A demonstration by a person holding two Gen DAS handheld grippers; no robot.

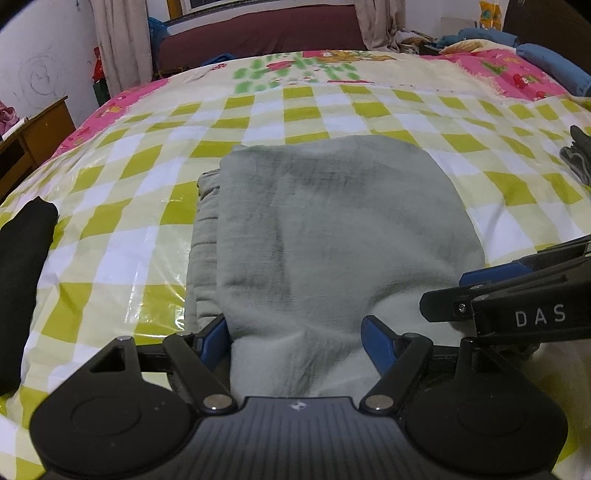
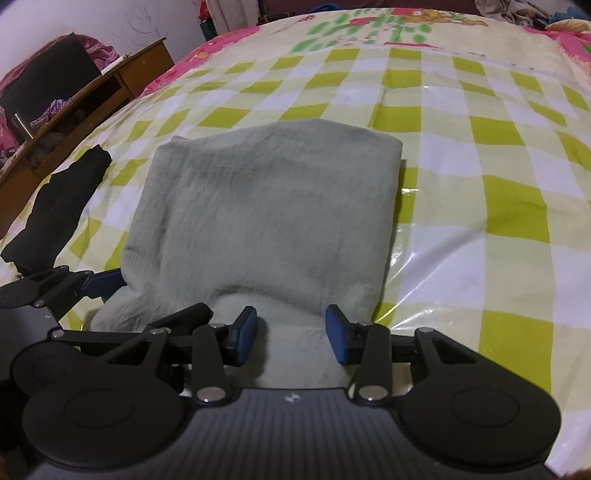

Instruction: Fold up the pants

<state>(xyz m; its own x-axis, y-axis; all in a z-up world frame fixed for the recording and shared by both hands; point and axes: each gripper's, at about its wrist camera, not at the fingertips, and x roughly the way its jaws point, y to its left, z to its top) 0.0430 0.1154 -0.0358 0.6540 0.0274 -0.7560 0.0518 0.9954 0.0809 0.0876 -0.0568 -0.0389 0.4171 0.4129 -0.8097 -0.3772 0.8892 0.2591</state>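
Observation:
Pale grey-green pants lie folded into a compact rectangle on the checked bedspread; they also show in the right wrist view. My left gripper is open, its blue pads on either side of the near edge of the pants. My right gripper is open too, its pads straddling the near edge further right. The right gripper shows at the right of the left wrist view. The left gripper shows at the left of the right wrist view.
A black garment lies on the bed to the left, also in the right wrist view. A wooden desk stands left of the bed. Blue and grey clothes lie at the far right. A dark red headboard is behind.

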